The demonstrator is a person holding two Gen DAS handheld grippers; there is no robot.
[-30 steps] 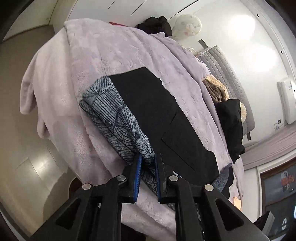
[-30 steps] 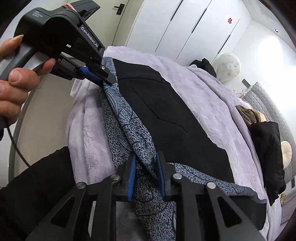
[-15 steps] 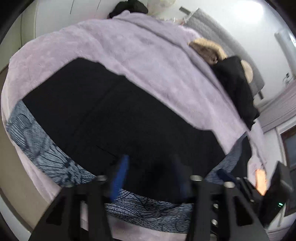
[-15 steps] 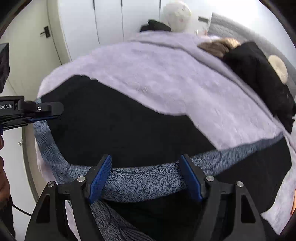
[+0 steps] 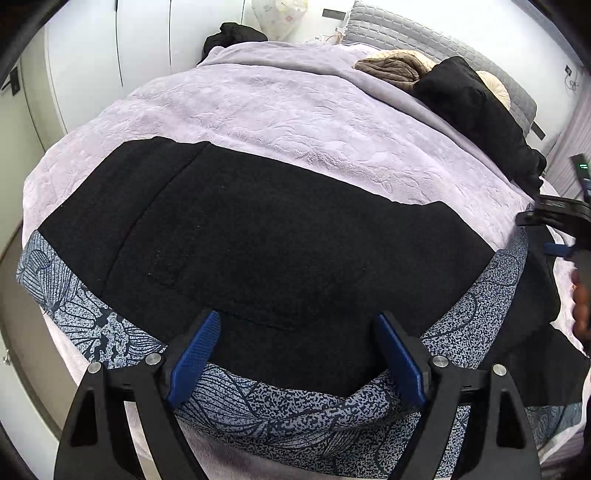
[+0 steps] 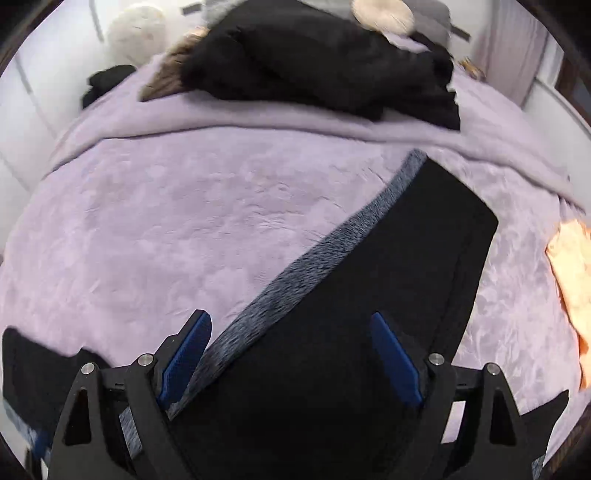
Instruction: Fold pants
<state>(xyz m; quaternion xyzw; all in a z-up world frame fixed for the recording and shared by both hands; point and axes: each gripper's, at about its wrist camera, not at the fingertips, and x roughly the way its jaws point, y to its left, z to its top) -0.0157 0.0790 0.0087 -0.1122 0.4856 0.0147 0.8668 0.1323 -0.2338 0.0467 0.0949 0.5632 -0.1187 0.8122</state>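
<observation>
The pants (image 5: 266, 236), black with a blue-grey leaf-patterned layer showing along their near edge, lie spread across the lilac blanket (image 5: 295, 110). My left gripper (image 5: 299, 350) hovers over that near edge, its jaws still opening; the blue pads stand wide apart and press on nothing. In the right wrist view, which is blurred, one black pant leg (image 6: 369, 295) with a patterned strip runs diagonally. My right gripper (image 6: 291, 350) is above it, jaws likewise opening and gripping no cloth. The left wrist view catches the right gripper (image 5: 554, 225) at its right edge.
A heap of black clothing (image 6: 325, 62) and a brown garment (image 5: 395, 66) lie at the head of the bed, before a grey headboard (image 5: 424, 33). An orange cloth (image 6: 569, 273) lies at the right. White wardrobe doors (image 5: 92, 55) stand on the left.
Both grippers were shut on the patterned edge of the pants; they have let go and spread wide. The pants now lie flat, and the right gripper has swung far along them to the right.
</observation>
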